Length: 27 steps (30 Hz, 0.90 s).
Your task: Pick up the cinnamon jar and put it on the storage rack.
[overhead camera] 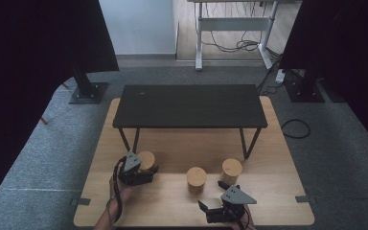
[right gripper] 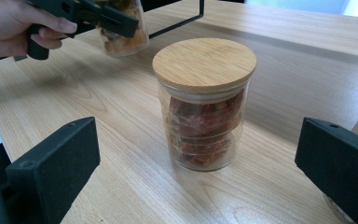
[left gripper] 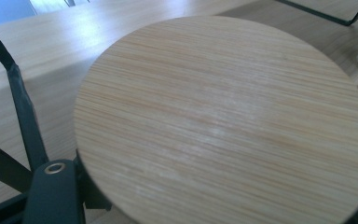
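Left gripper (overhead camera: 141, 173), lower left of high view: jaws clamped round clear glass jar with round bamboo lid (overhead camera: 147, 161), jar lifted and tilted in right gripper view's upper left. Right gripper (overhead camera: 217, 198), bottom centre-right: jaws spread wide, holding nothing, second bamboo-lidded glass jar (right gripper: 203, 105) upright between them farther ahead, untouched. Third lidded jar (overhead camera: 231, 171) just right, on light wooden table (overhead camera: 268, 191).

lidded glass jar (overhead camera: 147, 161), claw-held
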Each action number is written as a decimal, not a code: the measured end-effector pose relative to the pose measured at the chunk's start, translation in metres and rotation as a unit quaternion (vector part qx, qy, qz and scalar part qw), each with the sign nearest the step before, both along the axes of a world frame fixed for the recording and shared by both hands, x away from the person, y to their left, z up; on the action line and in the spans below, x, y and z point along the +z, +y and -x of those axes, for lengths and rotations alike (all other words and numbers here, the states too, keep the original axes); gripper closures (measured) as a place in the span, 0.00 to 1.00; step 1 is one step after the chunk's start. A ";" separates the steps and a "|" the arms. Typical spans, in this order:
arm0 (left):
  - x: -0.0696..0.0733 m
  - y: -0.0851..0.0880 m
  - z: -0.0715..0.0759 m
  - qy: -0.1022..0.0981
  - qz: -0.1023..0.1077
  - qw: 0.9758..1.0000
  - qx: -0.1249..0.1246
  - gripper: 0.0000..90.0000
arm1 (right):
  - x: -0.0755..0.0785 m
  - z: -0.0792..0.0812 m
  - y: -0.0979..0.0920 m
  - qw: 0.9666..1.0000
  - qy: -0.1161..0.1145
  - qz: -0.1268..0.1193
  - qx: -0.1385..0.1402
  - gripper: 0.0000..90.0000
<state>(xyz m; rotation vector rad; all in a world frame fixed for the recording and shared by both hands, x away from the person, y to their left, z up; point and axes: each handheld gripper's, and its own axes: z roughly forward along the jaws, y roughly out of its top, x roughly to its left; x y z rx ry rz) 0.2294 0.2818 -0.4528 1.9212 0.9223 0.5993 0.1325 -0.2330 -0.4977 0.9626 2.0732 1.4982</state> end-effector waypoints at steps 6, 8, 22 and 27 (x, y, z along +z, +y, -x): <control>0.006 0.003 0.003 0.000 0.001 1.000 -0.001 0.28 | 0.000 0.000 0.000 1.000 0.001 0.000 0.000 0.00; 0.007 0.004 0.003 -0.001 0.002 1.000 -0.004 0.28 | 0.000 -0.001 0.000 1.000 0.002 0.000 0.001 0.00; 0.020 0.009 0.009 -0.003 0.008 1.000 -0.007 0.28 | 0.000 -0.001 0.000 1.000 0.003 -0.002 0.001 0.00; 0.023 0.010 0.010 -0.004 0.008 1.000 -0.007 0.28 | 0.000 -0.001 0.000 1.000 0.004 -0.002 0.001 0.00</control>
